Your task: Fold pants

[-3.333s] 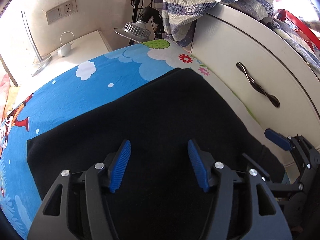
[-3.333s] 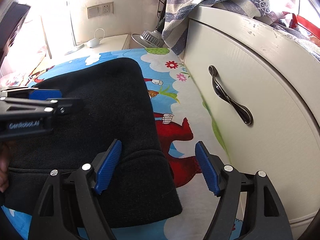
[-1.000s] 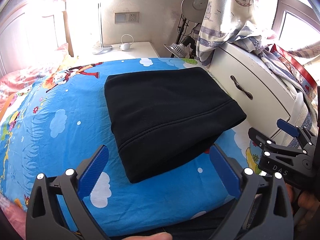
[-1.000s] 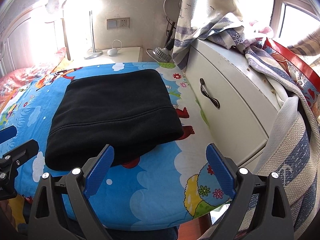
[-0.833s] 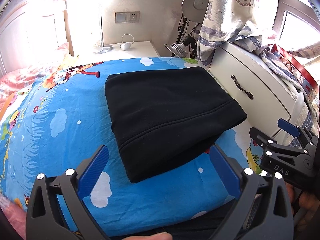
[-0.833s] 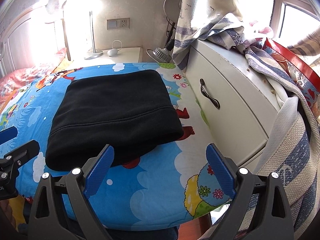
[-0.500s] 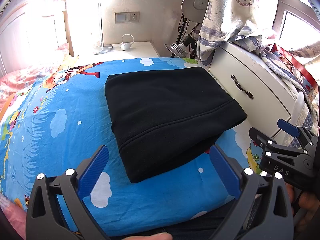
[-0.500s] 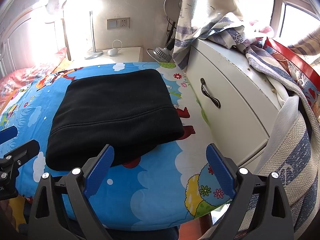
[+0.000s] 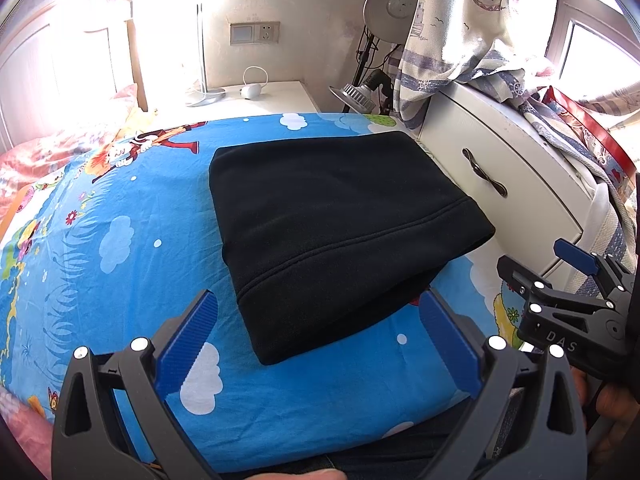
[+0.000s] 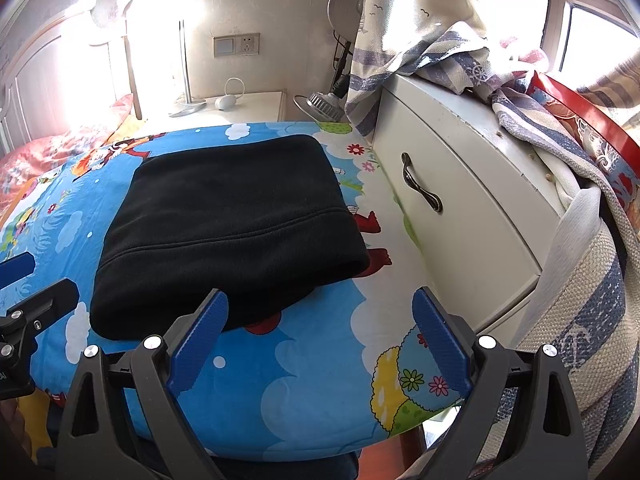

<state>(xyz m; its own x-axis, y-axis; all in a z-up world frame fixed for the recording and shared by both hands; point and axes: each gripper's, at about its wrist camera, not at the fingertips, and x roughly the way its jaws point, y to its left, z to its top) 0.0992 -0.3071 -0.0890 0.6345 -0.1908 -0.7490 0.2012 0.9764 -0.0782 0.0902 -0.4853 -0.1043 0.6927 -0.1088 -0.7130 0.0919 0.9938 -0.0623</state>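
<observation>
You get strong daylight glare blowing out the headboard [image 9: 60, 60]; fisheye bends edges, corners go dark, focus stays sharp.

Home bedroom.
Bed with cartoon sheet [image 9: 120, 248], nightstand [image 9: 264, 98], wall socket [image 9: 254, 33], white drawer unit [image 10: 460, 208], curtain [image 9: 452, 28].

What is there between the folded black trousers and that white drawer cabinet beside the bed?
Only a bare strip of the cartoon-printed bedsheet separates the folded black fleece pants from the white drawer cabinet; the right wrist view shows it best.
</observation>
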